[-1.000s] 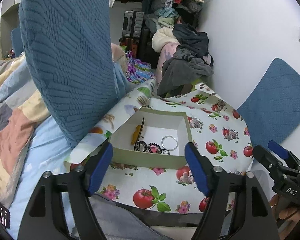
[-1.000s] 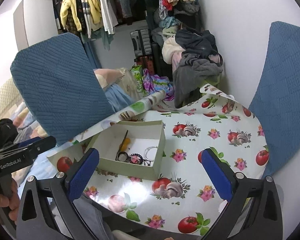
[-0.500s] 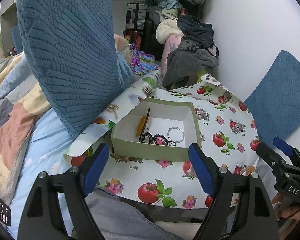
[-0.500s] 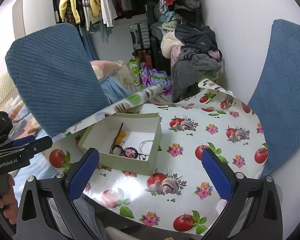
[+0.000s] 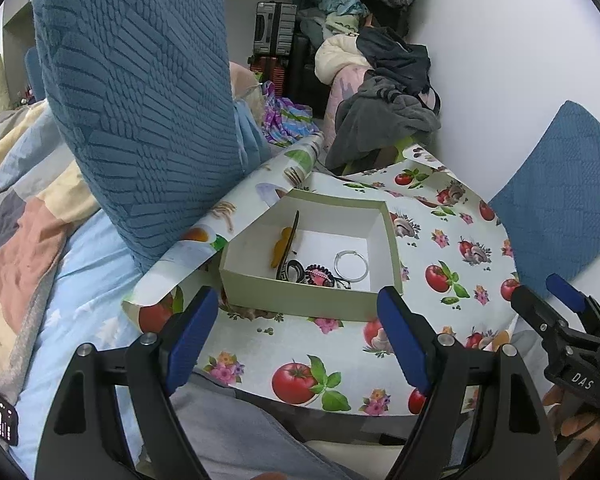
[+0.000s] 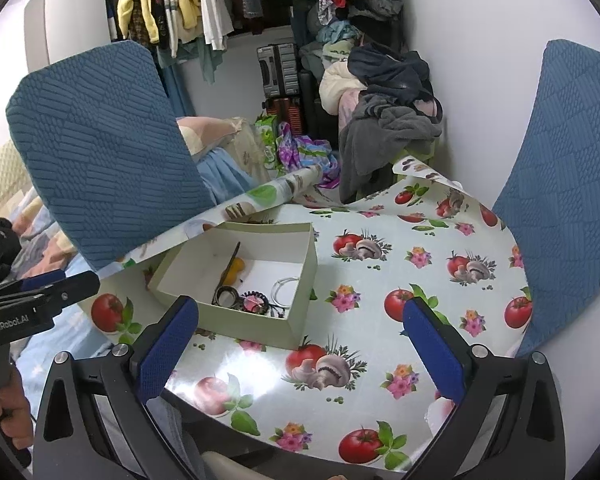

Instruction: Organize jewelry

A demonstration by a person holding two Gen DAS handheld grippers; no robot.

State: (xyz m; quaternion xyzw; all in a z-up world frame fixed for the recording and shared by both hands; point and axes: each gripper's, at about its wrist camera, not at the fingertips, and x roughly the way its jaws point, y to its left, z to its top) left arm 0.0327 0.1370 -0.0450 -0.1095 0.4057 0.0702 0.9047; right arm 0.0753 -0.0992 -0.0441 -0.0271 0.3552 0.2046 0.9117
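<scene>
A pale green open box (image 5: 300,302) (image 6: 256,326) stands on the round table's tomato-print cloth (image 5: 332,344) (image 6: 380,280). Inside lie an orange hair clip (image 5: 283,245) (image 6: 236,267), a silver bangle (image 5: 351,266) (image 6: 285,287), a dark ring (image 5: 295,270) and a black beaded bracelet (image 5: 320,274) (image 6: 254,300). My left gripper (image 5: 294,312) hovers open just in front of the box, with nothing between its blue pads. To the right of the box my right gripper (image 6: 300,314) is held wide open and empty over the cloth.
A blue-covered chair back (image 5: 140,92) rises left of the box and another (image 6: 560,180) stands at the right against the wall. A heap of clothes (image 6: 384,120) lies behind the table, a quilted bed (image 5: 16,220) to the left. Grey trousers (image 5: 236,432) show at the near edge.
Both grippers stay wide open and almost still. The box and the jewelry in it have not moved.
</scene>
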